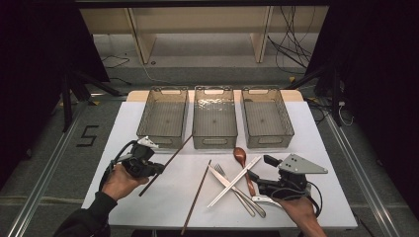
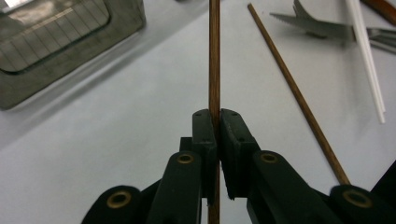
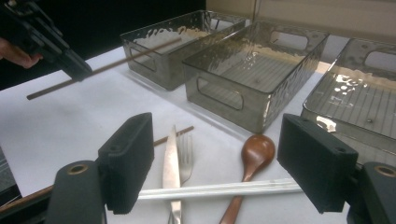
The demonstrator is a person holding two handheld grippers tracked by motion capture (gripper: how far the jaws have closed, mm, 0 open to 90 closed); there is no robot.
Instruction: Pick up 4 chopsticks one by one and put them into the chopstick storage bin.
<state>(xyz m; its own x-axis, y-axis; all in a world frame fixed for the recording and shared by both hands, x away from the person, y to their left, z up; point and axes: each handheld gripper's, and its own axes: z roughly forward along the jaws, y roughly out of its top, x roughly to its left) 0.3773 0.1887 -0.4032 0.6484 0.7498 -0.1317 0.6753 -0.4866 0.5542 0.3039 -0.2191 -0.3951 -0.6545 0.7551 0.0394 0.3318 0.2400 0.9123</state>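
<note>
One brown chopstick (image 2: 214, 56) clamped in left hand-held gripper (image 2: 218, 122), lifted off table (image 2: 116, 140).

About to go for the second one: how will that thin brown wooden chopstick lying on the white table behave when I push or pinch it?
The thin brown wooden chopstick looks straight, so probably stiff. It is slender and rounded, so a nudge may roll it on the smooth white table. It looks light; its twin stays straight in the shut left tongs.

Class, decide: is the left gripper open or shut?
Shut: the left gripper has both pads pressed on the brown chopstick, which runs between them.
</note>
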